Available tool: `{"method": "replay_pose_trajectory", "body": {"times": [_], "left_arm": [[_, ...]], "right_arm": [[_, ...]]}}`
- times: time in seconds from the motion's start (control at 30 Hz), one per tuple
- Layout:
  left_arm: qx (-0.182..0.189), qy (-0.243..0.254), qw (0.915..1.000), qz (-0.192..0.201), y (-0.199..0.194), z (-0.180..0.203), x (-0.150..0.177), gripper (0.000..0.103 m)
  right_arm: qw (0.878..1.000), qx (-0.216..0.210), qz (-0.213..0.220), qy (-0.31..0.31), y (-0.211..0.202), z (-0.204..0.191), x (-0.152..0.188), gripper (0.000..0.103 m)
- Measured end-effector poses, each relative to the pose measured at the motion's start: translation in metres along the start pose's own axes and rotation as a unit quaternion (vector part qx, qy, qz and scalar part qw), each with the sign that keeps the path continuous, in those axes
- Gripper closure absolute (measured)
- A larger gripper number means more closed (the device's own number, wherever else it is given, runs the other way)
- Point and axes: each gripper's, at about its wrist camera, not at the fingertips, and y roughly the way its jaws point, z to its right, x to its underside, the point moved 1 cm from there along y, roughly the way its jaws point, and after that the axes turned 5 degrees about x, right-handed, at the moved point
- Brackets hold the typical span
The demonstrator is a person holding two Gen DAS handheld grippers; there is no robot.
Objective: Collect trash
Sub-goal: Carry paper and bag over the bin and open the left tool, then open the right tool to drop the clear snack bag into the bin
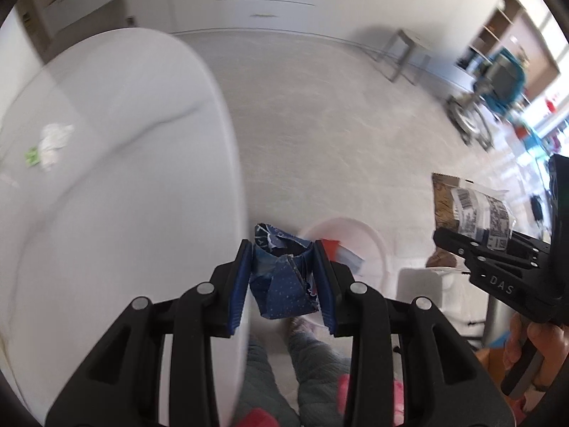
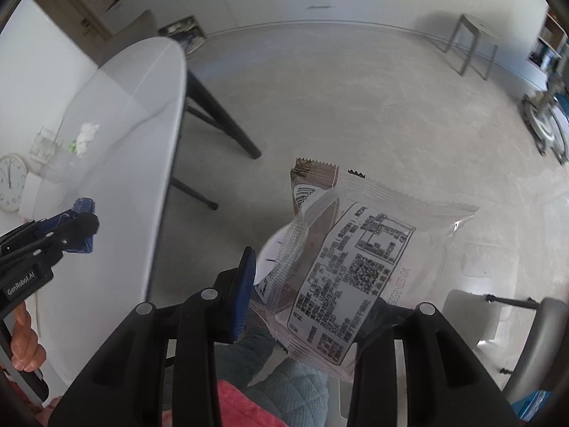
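My left gripper is shut on a crumpled dark blue dotted wrapper, held above the floor just off the edge of the white table. Below and beyond it a white bin stands on the floor with red and pale scraps inside. My right gripper is to the right, shut on a clear and brown snack wrapper. In the right wrist view that printed snack wrapper fills the right gripper and hides its right pad. The left gripper with the blue wrapper is at the left.
A crumpled white tissue with a green scrap lies on the table near a clear glass and a clock. A grey chair stands at the right, a small side table and a wheelchair farther off. The person's legs are below.
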Motion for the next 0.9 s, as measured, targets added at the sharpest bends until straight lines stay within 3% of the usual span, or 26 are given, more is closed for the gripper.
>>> {"method": "replay_pose_trajectory", "body": {"times": [0.13,0.37,0.5,0.63,0.73,0.9], "left_arm": [[0.035,0.048,0.9977,-0.031,0.031,0.050,0.001,0.069],[0.046,0.102,0.9916,-0.064,0.063,0.101,0.002,0.067],[0.046,0.119,0.9892,-0.072,0.064,0.115,0.003,0.040],[0.043,0.137,0.9875,-0.067,0.059,0.125,0.008,0.030],[0.034,0.140,0.9877,-0.059,0.053,0.125,0.010,0.029],[0.015,0.128,0.9906,-0.046,0.042,0.117,0.005,0.020]], "right_arm": [[1.000,0.008,-0.004,0.029,-0.006,0.043,0.023,0.067],[0.998,0.002,-0.012,0.058,-0.003,0.078,0.043,0.067],[0.998,-0.002,-0.013,0.063,0.000,0.081,0.041,0.067],[0.998,-0.003,-0.015,0.060,0.003,0.080,0.039,0.066],[0.998,-0.004,-0.016,0.056,0.005,0.076,0.037,0.066],[0.999,-0.007,-0.024,0.038,0.012,0.064,0.033,0.066]]}}
